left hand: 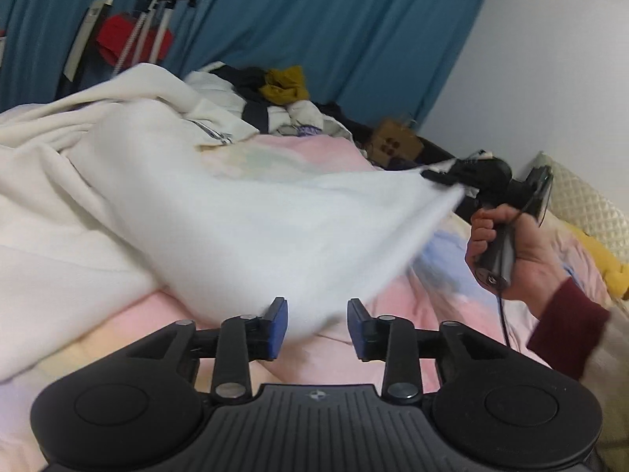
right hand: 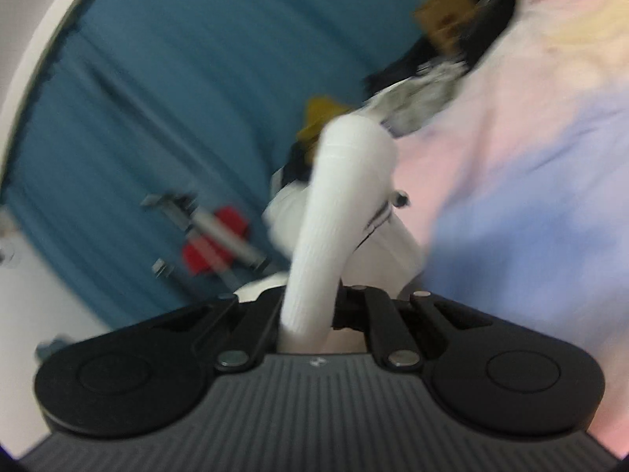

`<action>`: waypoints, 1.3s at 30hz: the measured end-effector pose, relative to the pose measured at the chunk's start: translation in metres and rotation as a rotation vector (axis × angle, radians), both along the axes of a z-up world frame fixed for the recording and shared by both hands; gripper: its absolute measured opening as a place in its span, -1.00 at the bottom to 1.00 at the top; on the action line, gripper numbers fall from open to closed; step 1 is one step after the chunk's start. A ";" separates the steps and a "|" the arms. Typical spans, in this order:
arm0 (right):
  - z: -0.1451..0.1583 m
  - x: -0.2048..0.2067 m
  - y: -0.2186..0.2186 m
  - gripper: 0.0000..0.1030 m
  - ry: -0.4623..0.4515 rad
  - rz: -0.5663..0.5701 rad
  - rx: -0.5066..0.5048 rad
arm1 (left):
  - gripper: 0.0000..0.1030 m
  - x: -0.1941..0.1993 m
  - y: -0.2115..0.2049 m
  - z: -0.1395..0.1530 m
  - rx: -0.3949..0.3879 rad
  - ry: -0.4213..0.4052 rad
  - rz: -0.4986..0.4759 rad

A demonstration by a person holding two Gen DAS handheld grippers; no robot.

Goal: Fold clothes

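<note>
- The white garment [left hand: 251,212] lies across the bed [left hand: 393,306], bulked up at 9 to 10 o'clock in the left wrist view, with one part drawn taut toward 3 o'clock.
- That part is a ribbed cuff or sleeve end [right hand: 314,236], clamped in the right hand-held gripper [left hand: 444,181]; its jaws are together on the cloth, held by a hand [left hand: 507,251] in a maroon sleeve.
- The left hand-held gripper [left hand: 317,326] has its blue pads [left hand: 277,328] apart; the cloth's lower edge hangs just between or beyond them, but they do not press on it.
- Handling, as I judge it: soft, thick, fleecy and light; it sags and stretches, so it will not keep a shape on its own.
- Best held at firm edges: cuff, hem or shoulder seam, pinching both layers.
- A dark pull or button [right hand: 401,198] shows near a zip-like edge; blur makes this uncertain.
- Other clothes [left hand: 283,86] are heaped at 12 o'clock, before a blue curtain [left hand: 354,31].
- No readable writing; a brown box [left hand: 393,143] bears dark marks only.
</note>
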State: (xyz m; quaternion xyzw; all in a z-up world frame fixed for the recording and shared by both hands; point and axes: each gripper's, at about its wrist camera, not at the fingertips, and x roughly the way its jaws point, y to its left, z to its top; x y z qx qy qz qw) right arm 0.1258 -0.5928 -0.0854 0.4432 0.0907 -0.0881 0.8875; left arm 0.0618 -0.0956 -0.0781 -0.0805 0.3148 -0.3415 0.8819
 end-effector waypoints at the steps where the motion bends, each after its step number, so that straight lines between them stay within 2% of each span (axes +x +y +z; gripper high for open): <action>1: -0.009 -0.007 -0.016 -0.87 0.006 -0.052 0.010 | -0.17 -0.001 0.002 0.000 -0.001 0.014 0.006; 5: -0.051 -0.044 -0.065 -0.87 0.015 -0.261 0.095 | -0.03 -0.002 0.024 -0.001 -0.033 0.117 0.081; 6: -0.061 -0.048 -0.069 -0.87 0.035 -0.285 0.103 | 0.05 0.000 0.039 -0.001 -0.070 0.172 0.124; 9: -0.076 -0.044 -0.061 -0.87 0.147 -0.296 0.026 | 0.44 0.006 0.084 -0.002 -0.181 0.337 0.252; 11: -0.073 -0.043 -0.057 -0.87 0.172 -0.303 -0.004 | 0.59 0.009 0.115 -0.007 -0.261 0.442 0.348; 16: -0.051 -0.049 -0.047 -0.87 0.133 -0.307 -0.050 | 0.63 0.015 0.173 -0.049 -0.500 0.676 0.629; 20: -0.037 -0.049 -0.044 -0.87 0.105 -0.309 -0.076 | 0.62 0.032 0.192 -0.078 -0.661 0.756 0.783; 23: -0.029 -0.050 -0.041 -0.87 0.094 -0.311 -0.091 | 0.60 0.041 0.203 -0.080 -0.763 0.747 0.849; 26: -0.023 -0.048 -0.039 -0.87 0.093 -0.312 -0.121 | 0.40 0.042 0.216 -0.077 -0.814 0.728 0.926; 27: -0.023 -0.048 -0.038 -0.87 0.093 -0.313 -0.122 | 0.26 0.041 0.221 -0.077 -0.830 0.728 0.951; 28: -0.022 -0.048 -0.038 -0.87 0.093 -0.314 -0.123 | -0.05 0.040 0.226 -0.076 -0.838 0.724 0.974; 29: -0.022 -0.047 -0.038 -0.87 0.093 -0.315 -0.123 | -0.25 0.041 0.232 -0.073 -0.827 0.717 0.987; 30: -0.022 -0.048 -0.038 -0.87 0.095 -0.314 -0.121 | -0.67 0.042 0.237 -0.068 -0.803 0.709 0.993; 31: -0.023 -0.048 -0.039 -0.87 0.098 -0.311 -0.118 | -0.76 0.043 0.243 -0.063 -0.780 0.702 0.999; 33: -0.024 -0.050 -0.041 -0.87 0.105 -0.305 -0.111 | -0.82 0.045 0.248 -0.044 -0.720 0.666 0.990; 35: -0.026 -0.053 -0.043 -0.87 0.117 -0.297 -0.101 | -0.84 0.042 0.252 -0.014 -0.674 0.583 0.985; 37: -0.029 -0.056 -0.045 -0.87 0.134 -0.290 -0.068 | -0.86 0.033 0.272 0.021 -0.630 0.492 0.979; 39: -0.031 -0.058 -0.048 -0.87 0.161 -0.281 -0.040 | -0.87 0.023 0.293 0.049 -0.603 0.441 0.991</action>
